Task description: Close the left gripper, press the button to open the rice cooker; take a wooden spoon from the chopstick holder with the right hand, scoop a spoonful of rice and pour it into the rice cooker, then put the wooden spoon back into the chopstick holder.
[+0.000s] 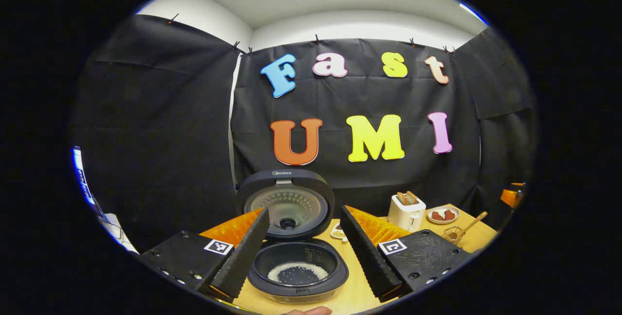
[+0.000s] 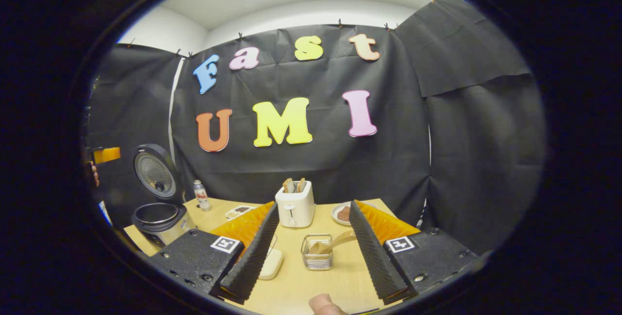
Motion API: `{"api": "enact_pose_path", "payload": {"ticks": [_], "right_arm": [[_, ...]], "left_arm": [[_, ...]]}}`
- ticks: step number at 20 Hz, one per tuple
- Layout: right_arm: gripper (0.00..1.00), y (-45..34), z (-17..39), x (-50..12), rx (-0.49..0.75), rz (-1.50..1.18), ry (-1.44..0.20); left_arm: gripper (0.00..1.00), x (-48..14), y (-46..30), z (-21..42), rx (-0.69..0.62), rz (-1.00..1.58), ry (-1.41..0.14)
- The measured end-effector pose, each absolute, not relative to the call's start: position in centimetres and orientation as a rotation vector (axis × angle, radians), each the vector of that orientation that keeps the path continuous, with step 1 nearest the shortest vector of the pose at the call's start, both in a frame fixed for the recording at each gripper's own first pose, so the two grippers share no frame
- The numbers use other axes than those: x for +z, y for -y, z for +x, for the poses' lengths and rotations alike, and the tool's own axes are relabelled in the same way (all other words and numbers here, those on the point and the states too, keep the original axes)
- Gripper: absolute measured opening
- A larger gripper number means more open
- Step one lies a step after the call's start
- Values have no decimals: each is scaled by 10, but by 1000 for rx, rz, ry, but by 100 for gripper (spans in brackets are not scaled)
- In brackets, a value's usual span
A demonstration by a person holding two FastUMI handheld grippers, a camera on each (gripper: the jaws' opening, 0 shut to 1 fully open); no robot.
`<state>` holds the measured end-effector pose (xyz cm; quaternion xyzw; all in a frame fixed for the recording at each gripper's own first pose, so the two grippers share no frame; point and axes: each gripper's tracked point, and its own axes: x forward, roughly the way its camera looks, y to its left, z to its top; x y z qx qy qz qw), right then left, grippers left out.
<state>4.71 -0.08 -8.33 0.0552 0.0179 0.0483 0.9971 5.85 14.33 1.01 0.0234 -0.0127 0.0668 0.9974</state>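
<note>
Both pairs of jaws gape wide, holding nothing. Your rice cooker (image 1: 296, 237) stands lid-up, rice in the pot, just past the left gripper (image 1: 303, 249). Now look right: the chopstick holder (image 2: 317, 252) sits dead ahead between your right gripper (image 2: 311, 252) fingers, wooden spoon (image 2: 335, 242) handle leaning far-right, so I'd say that hand goes.

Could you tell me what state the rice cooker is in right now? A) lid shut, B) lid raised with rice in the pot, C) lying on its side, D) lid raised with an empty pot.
B: the rice cooker stands with its lid raised, and white rice lies in the pot.
</note>
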Motion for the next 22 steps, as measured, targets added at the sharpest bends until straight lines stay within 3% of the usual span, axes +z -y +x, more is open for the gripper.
{"api": "enact_pose_path", "payload": {"ticks": [11, 22], "right_arm": [[94, -29, 8, -123, 209, 81, -116], [94, -15, 7, -126, 183, 66, -104]], "left_arm": [[95, 49, -201, 175, 172, 18, 40], [96, 6, -207, 248, 206, 22, -97]]}}
